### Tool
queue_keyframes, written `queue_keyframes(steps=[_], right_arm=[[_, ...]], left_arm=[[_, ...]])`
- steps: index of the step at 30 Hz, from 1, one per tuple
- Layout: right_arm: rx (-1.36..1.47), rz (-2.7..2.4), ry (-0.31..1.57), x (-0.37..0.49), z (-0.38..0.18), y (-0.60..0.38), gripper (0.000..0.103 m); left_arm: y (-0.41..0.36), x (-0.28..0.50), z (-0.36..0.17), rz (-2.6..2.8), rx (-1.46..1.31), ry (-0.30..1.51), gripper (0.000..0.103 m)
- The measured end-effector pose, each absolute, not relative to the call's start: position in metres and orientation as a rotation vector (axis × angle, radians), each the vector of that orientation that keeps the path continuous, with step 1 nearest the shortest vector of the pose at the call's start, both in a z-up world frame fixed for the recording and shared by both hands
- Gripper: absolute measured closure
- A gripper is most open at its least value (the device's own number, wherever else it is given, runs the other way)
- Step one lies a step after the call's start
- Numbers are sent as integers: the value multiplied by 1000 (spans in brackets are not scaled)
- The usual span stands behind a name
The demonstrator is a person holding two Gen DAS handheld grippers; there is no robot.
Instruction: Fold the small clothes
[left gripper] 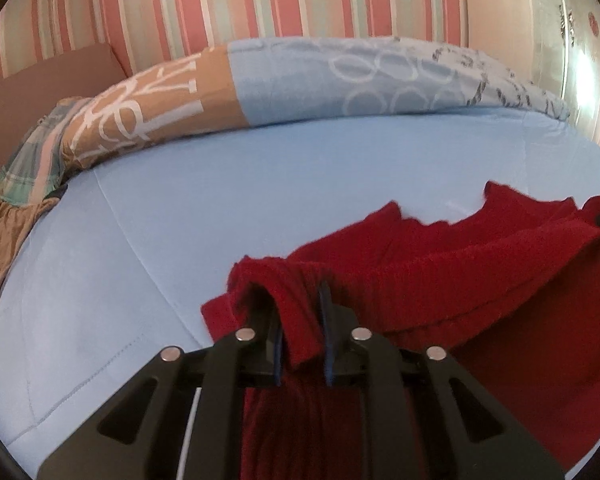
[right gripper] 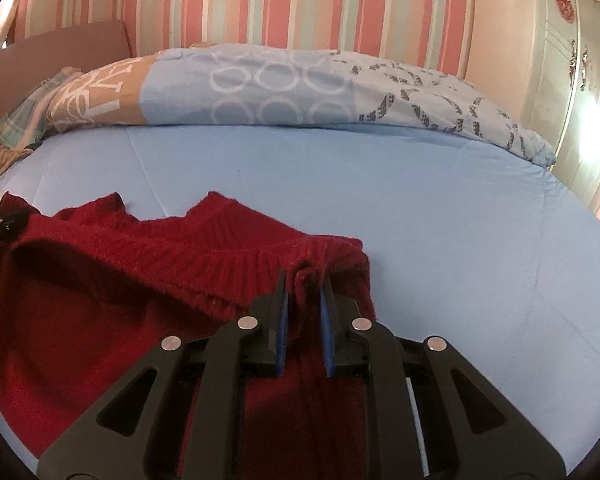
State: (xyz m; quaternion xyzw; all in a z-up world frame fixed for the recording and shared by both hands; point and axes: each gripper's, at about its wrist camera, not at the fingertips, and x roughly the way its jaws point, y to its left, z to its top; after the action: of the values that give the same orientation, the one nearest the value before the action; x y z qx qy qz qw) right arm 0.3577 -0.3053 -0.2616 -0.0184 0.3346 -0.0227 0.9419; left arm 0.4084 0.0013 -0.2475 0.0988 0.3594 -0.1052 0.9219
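Red knitted garment (left gripper: 440, 280) held over a bed with a light blue sheet (left gripper: 180, 240), taken here as the landmark. Left claw (left gripper: 296, 300): jaws nearly together, pinching a bunched corner of the garment's ribbed edge, a flap of the knit hanging down between the blue-lined fingers (left gripper: 327, 332). Right claw (right gripper: 304, 292): jaws likewise nearly together, pinching the opposite corner of the same ribbed edge between its blue pads (right gripper: 327, 332). The ribbed edge spans from one claw to the other, sagging slightly in the middle; the rest of the garment drapes downward and toward the near edge of the bed, with a further layer of the knit lying on the sheet just beyond the held edge. At the far side of the bed lies a folded quilt (right gripper: 280, 92) patterned in tan, blue rings and dark marks, with a plaid cloth (left gripper: 32, 156) at its left end. Behind the bed hangs a curtain (right gripper: 260, 4) striped in pink, green and cream. In the right wrist view, the left claw appears at the far left margin, at the garment's other corner.
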Motion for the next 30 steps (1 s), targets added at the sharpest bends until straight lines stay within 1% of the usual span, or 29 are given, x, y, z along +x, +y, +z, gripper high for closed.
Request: queue_keyframes(steps=[2, 4, 5, 6, 7, 9, 11, 13, 15, 16, 19, 22, 24, 25, 26, 27, 28, 29, 30], right_arm=[[-29, -22, 679, 361, -257, -308, 86], [-13, -1, 664, 360, -250, -311, 81], [-5, 9, 648, 358, -245, -313, 69], [5, 17, 622, 353, -237, -315, 62], [10, 28, 603, 349, -231, -316, 61], [8, 29, 579, 342, -223, -318, 56], [-7, 31, 564, 335, -215, -319, 55], [-24, 33, 558, 331, -211, -318, 50], [-40, 38, 559, 330, -209, -316, 42], [-53, 47, 574, 333, -211, -314, 40], [-59, 105, 635, 347, -218, -311, 38], [-38, 202, 724, 368, -228, -311, 38], [-37, 232, 769, 380, -236, -308, 40], [-40, 242, 786, 386, -240, -305, 44], [-41, 247, 808, 392, -245, -303, 56], [-41, 248, 827, 395, -248, -301, 62], [-46, 251, 855, 400, -254, -298, 64], [-57, 247, 870, 402, -259, -295, 72], [-63, 246, 876, 403, -263, -294, 86]], left_arm=[[3, 412, -246, -224, 190, 751, 84], [6, 412, -239, -229, 174, 752, 74], [9, 410, -234, -216, 170, 738, 51], [12, 407, -228, -210, 163, 722, 34], [18, 403, -219, -198, 150, 694, 31], [28, 396, -204, -186, 127, 663, 31], [41, 388, -189, -175, 97, 637, 30], [48, 384, -180, -181, 67, 630, 27], [46, 383, -179, -213, 55, 642, 27], [41, 385, -182, -223, 71, 655, 27], [24, 394, -194, -250, 123, 701, 27], [8, 403, -208, -289, 157, 738, 27], [1, 409, -217, -298, 180, 754, 27], [-3, 415, -224, -304, 199, 780, 27], [-5, 419, -230, -308, 206, 793, 27], [-8, 424, -238, -304, 219, 815, 27], [-10, 428, -244, -297, 228, 837, 27], [-10, 433, -251, -292, 231, 866, 28], [-11, 435, -255, -292, 227, 877, 32]])
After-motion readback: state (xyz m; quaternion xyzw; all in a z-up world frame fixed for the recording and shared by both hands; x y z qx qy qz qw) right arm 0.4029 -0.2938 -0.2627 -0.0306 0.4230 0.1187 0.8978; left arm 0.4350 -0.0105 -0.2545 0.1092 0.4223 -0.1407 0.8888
